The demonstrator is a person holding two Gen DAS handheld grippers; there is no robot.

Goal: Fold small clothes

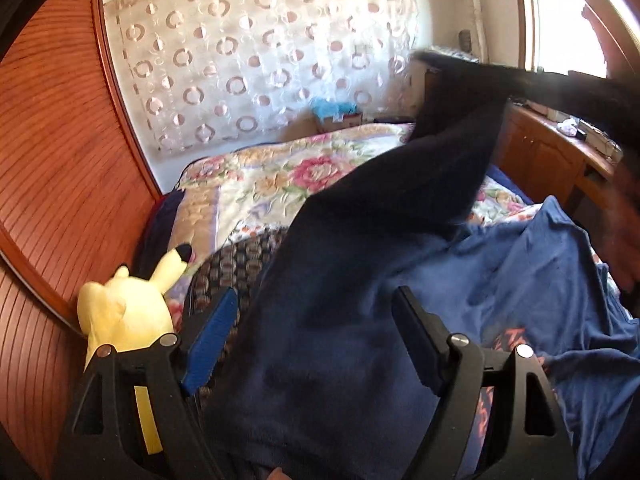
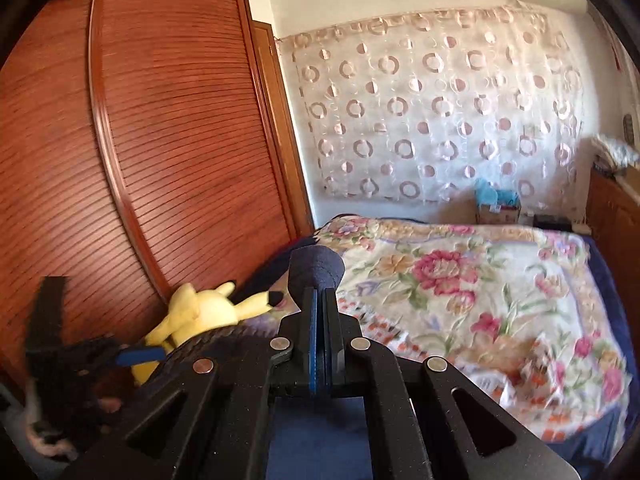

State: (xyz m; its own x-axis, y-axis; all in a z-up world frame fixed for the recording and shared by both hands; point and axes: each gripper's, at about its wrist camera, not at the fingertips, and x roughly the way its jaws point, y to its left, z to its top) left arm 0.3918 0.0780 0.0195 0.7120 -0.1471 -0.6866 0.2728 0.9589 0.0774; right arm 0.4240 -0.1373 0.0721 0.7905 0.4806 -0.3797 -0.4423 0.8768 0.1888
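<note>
My left gripper [image 1: 316,312] jaws wide, nothing pinched, navy garment [image 1: 340,280] draped between them over the floral bedspread [image 1: 280,176]; my right gripper [image 2: 320,300] clamped on a navy fold, lifted above bed; yellow plush [image 1: 120,312] by wardrobe [image 1: 60,160]

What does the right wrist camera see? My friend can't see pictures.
The right hand-held gripper is shut on a bunched fold of dark navy cloth, above a flowery bedspread. A yellow plush toy lies by a wooden wardrobe.
</note>
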